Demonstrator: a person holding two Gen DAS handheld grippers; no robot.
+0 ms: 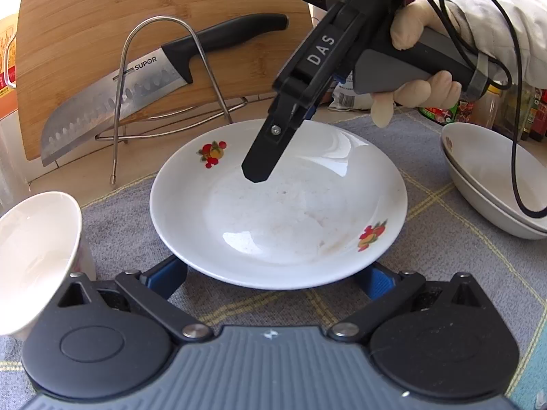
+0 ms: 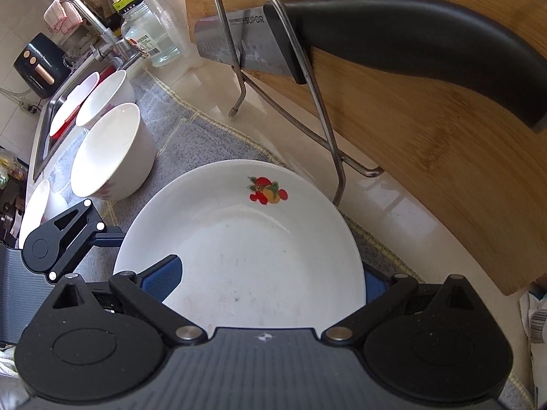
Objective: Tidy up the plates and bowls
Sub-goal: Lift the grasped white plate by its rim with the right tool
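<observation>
Empty plate (image 1: pixel 278 205) lies between the left gripper's (image 1: pixel 273 280) spread fingers; right gripper's (image 2: pixel 271 280) fingers also spread, straddling its rim; stacked bowls (image 1: pixel 492 177) to the right.

Home kitchen counter. Evidence: steel sink (image 2: pixel 46 126) with faucet (image 2: pixel 90 22) at far left, pink cloth (image 2: pixel 59 17) draped on the faucet. Bamboo cutting board (image 1: pixel 102 34) leaning upright in a wire rack (image 1: pixel 164 78), kitchen knife (image 1: pixel 136 85) resting across it. Grey mat (image 1: pixel 427 239) on a glossy counter (image 2: pixel 393 205), with a fruit-print plate (image 1: pixel 278 205) and white bowls (image 2: pixel 109 150) on the mat. Glass jar (image 2: pixel 150 37) and air fryer (image 2: pixel 39 65) by the sink, sauce bottles (image 1: pixel 533 112) on the right.
</observation>
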